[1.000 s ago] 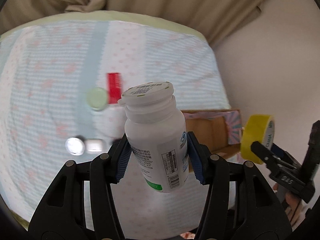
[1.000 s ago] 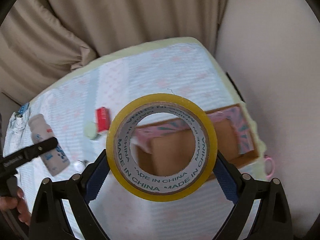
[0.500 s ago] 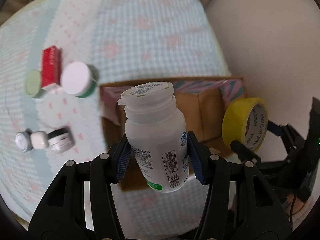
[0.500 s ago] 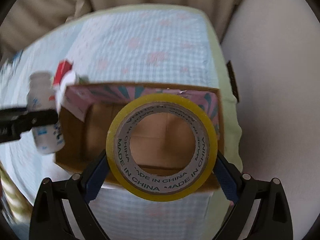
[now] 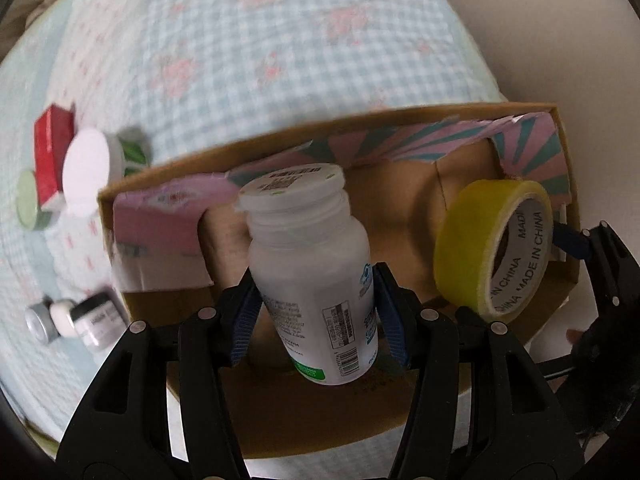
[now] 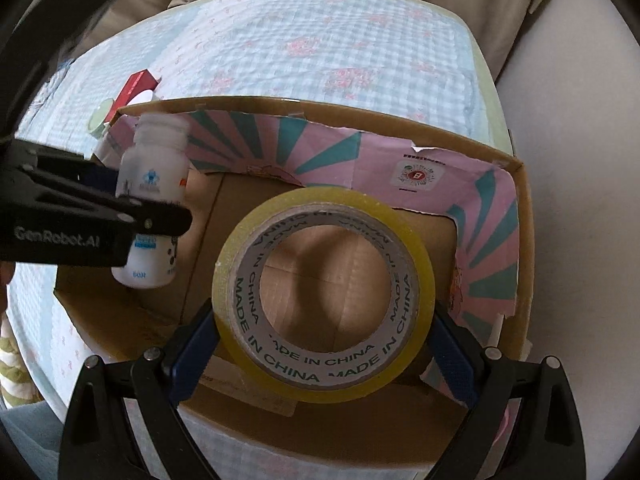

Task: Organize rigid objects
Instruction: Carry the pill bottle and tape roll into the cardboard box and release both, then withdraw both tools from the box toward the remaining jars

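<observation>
Bed (image 5: 304,40): blue checked cover with pink flowers; it carries everything else.
Box (image 6: 524,208): open cardboard, pink and teal flaps folded inward, lying near the bed's edge beside the pale wall.
Left gripper (image 5: 316,320): blue pads pressed on the bottle's two sides, low on its body.
Right gripper (image 6: 324,344): pads clamped on the outer rim of the tape, left and right.
Bottle (image 5: 316,280): white plastic, held over the box's left part; long axis upright, cap up, tilted slightly, label and barcode facing the left camera.
Tape (image 6: 324,292): yellow roll over the box's right part; standing on edge, its hole facing the right camera, core printed MADE IN CHINA.
Red carton (image 5: 52,148): on the cover left of the box, long axis running away from the camera.
White-lidded jar (image 5: 92,164): touching the carton, just beside the box's corner.
Green disc (image 5: 28,200): against the carton's near end.
Small jars (image 5: 72,320): three blurred ones in a row on the cover, left of the box.
</observation>
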`<state>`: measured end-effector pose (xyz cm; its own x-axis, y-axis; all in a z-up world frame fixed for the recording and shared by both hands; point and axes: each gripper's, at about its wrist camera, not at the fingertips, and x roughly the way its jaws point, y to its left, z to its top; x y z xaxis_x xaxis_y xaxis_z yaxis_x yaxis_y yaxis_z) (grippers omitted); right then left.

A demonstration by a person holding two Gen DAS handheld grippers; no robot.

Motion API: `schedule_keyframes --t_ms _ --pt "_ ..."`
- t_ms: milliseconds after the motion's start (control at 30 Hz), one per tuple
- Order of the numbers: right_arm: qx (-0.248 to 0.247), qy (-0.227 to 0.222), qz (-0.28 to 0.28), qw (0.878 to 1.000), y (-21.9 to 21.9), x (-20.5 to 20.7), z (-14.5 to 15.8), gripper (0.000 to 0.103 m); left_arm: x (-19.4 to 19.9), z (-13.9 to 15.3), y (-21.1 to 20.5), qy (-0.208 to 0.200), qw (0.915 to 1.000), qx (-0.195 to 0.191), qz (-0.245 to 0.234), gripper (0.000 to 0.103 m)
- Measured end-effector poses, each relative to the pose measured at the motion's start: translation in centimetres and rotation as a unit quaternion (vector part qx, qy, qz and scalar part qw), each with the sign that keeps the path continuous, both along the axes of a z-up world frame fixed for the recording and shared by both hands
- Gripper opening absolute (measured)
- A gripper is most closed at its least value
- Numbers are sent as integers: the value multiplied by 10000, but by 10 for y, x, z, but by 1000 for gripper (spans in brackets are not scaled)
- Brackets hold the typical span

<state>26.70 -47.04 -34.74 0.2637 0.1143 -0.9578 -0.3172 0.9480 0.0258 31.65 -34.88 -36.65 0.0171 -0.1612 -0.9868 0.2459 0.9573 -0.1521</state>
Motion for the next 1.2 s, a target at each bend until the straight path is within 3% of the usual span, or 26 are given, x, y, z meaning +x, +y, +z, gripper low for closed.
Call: schedule_keyframes --t_ms 33,67,100,133,300,433,733,900,1000,1200 --pt "-12 6 2 10000 0 1 0 96 1 2 0 -40 10000 27 -37 61" --pt "1 59 -29 10000 0 3 -3 96 1 6 0 -91 9999 43 -69 90" --pt "3 126 -58 9999 -1 4 -4 97 1 11 1 -183 9998 49 -101 103" --pt "3 159 -95 9998 -3 6 -5 103 1 15 3 -285 9995 62 -127 103" --pt "16 -439 -187 9989 -7 1 18 103 -2 23 19 -352 9992 143 -131 103" --pt "-111 -243 -275 9993 -6 1 21 103 -10 31 32 -337 9994 95 -20 103" --pt "-194 -319 -358 9987 2 -4 55 103 -29 71 59 -623 9979 -14 189 103" --pt "-195 -478 -330 9981 15 -11 85 103 -46 106 86 -926 9951 -85 325 103" --pt "64 -596 -388 9974 26 -16 108 103 -62 129 109 -1127 9926 -123 442 103" --pt "300 -887 -506 9943 66 -31 160 103 -98 171 179 -1512 9857 -108 732 103"
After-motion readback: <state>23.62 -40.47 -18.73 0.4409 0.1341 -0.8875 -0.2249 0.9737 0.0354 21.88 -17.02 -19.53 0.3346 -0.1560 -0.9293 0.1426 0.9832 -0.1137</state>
